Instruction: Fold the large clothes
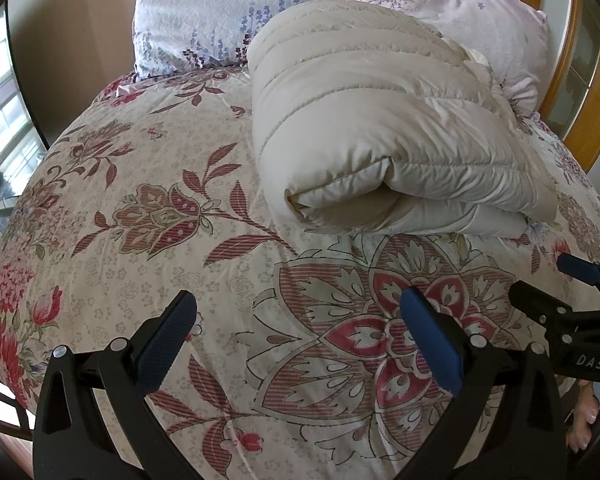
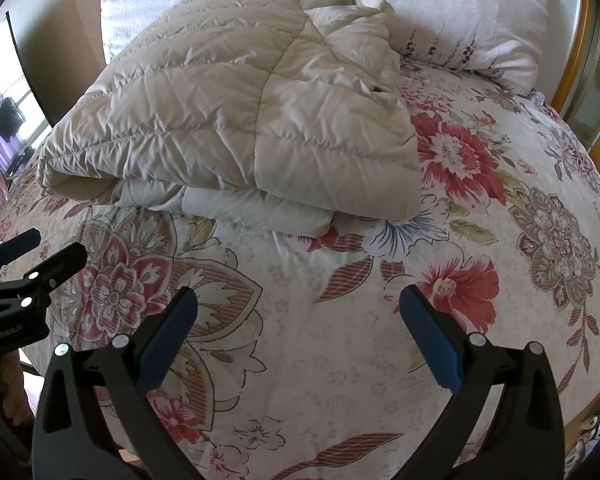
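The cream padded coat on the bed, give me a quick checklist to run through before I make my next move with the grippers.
1. Left gripper empty, jaws apart: ok.
2. Right gripper empty, jaws apart: ok.
3. Both grippers clear of the cream padded coat, hovering over the floral bedspread on its near side: ok.
4. Coat folded into a compact bundle: ok, layers are stacked with the fold rounded at the near left corner.
5. Edges tidy: not ok, a whiter inner layer pokes out under the top layer along the near edge.
6. Far side of the bundle, next to the pillows: cannot tell, it is hidden.
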`<state>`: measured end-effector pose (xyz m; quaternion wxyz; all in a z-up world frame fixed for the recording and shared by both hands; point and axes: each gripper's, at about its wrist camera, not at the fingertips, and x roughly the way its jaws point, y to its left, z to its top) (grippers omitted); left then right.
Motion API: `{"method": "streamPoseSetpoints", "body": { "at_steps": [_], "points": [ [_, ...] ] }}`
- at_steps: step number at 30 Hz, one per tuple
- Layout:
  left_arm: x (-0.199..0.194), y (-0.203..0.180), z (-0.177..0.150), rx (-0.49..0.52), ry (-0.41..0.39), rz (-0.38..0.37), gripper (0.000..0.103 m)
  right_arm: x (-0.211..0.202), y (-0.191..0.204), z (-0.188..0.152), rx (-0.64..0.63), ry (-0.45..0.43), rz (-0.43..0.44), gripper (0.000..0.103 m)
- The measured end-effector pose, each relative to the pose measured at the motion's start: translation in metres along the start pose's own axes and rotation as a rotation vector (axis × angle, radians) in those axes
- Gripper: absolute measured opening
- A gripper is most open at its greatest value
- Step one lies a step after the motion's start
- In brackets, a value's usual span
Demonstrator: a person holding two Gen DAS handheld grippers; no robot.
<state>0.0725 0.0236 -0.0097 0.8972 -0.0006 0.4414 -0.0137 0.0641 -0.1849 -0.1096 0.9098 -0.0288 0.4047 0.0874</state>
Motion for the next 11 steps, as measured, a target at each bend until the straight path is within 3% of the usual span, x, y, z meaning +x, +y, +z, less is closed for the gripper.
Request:
{"method": "streamPoseSetpoints", "body": {
  "at_steps": [11],
  "points": [
    [0.0,-0.0001,0.0003,-0.001,0.002,0.0,0.102,-0.0002,-0.0003,-0.0002,-0.001,0.0,0.001,0.101]
  ]
}}
